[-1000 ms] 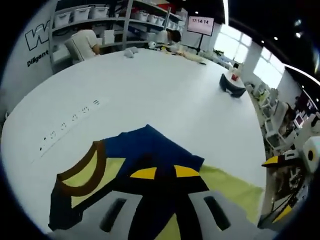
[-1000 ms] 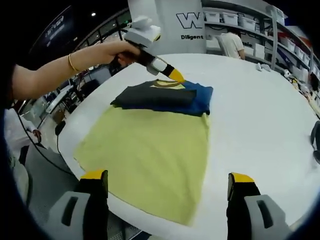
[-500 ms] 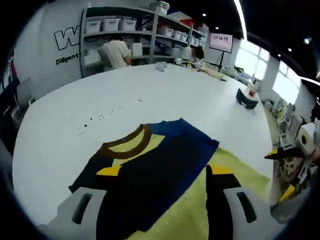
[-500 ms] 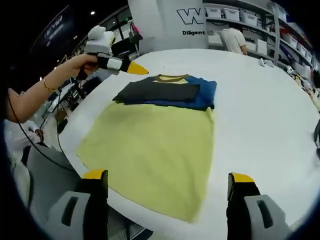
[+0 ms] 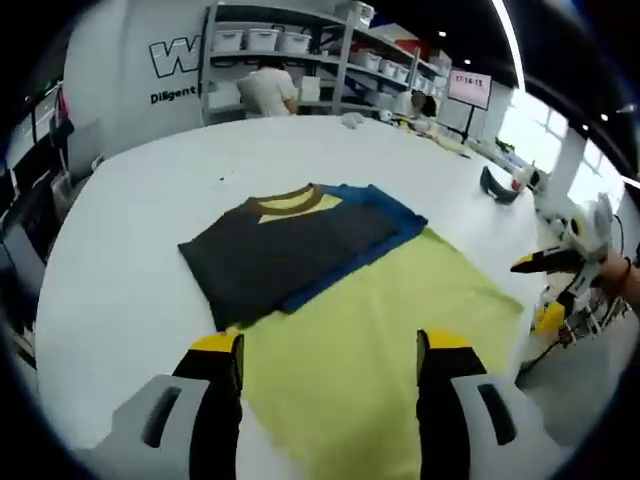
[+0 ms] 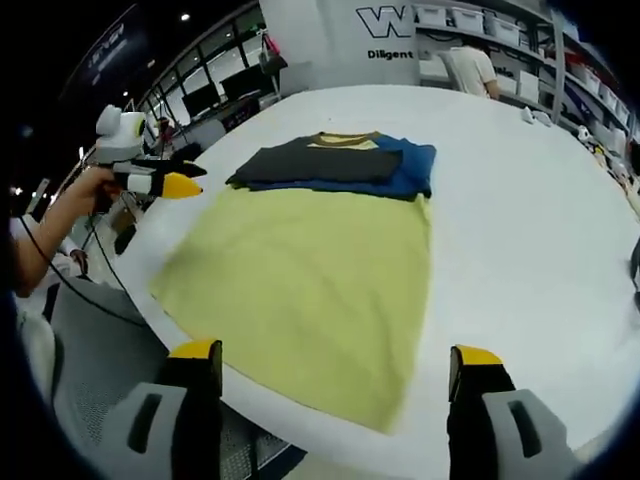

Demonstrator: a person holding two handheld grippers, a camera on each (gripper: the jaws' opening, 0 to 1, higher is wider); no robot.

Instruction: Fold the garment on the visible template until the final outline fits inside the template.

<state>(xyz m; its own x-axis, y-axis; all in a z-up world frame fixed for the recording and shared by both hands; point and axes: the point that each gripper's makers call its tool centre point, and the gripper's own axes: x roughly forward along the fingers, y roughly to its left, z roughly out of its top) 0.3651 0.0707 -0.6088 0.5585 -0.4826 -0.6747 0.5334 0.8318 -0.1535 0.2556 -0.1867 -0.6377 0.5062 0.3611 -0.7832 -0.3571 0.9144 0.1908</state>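
A yellow garment (image 5: 380, 330) lies flat on the white table (image 5: 130, 260). Its dark grey sleeve (image 5: 270, 255) and blue sleeve (image 5: 385, 215) are folded across the chest below a brown collar (image 5: 285, 197). My left gripper (image 5: 330, 350) hovers open over the garment's side, holding nothing. The right gripper (image 5: 550, 262) shows at the far right, beyond the hem. In the right gripper view the yellow body (image 6: 310, 270) spreads ahead with the folded sleeves (image 6: 330, 165) at its far end. My right gripper (image 6: 336, 355) stands open above the hem. The left gripper (image 6: 160, 183) is off the table's left side.
Shelves with white bins (image 5: 260, 40) and a person (image 5: 270, 85) stand behind the table. A dark object (image 5: 497, 187) sits on the table's far right. The table's near edge (image 6: 300, 440) runs just below the hem, with floor and cables beyond it.
The left gripper has drawn back from the folded sleeves toward the table's edge, open and empty. The garment has stayed as it was. The right gripper has barely moved.
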